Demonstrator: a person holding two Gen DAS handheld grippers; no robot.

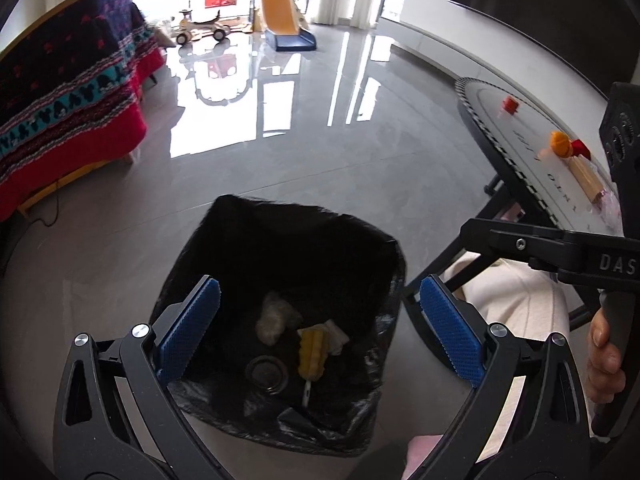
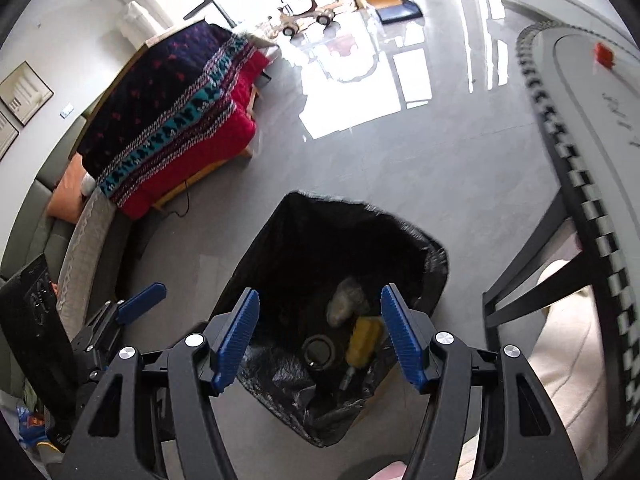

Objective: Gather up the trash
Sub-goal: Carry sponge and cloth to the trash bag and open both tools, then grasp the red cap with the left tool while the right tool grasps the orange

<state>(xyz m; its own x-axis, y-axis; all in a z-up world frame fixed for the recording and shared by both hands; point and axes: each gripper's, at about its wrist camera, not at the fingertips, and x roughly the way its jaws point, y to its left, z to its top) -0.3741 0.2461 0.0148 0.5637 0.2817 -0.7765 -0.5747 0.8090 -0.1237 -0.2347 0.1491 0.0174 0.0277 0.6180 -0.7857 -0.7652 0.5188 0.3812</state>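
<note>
A bin lined with a black bag (image 1: 288, 240) stands on the floor right below both grippers. In it lie a crumpled pale wrapper (image 1: 274, 320), a yellow piece on a white stick (image 1: 312, 354), a white tissue (image 1: 334, 334) and a round dark lid (image 1: 267, 374). My left gripper (image 1: 320, 284) hangs wide open over the bin, holding nothing. My right gripper (image 2: 319, 292) is open above the same bin (image 2: 340, 240), also with nothing between its pads; the wrapper (image 2: 344, 302) and the yellow piece (image 2: 362, 342) show in the gap below.
A round table (image 1: 500, 120) at the right carries a red cap (image 1: 510, 105), an orange object (image 1: 560, 144) and a tan stick-shaped pack (image 1: 586, 178). A person's pale trouser leg (image 1: 512, 304) is beside the bin. A blanket-covered sofa (image 1: 68, 92) stands left, with a toy slide (image 1: 282, 16) far back.
</note>
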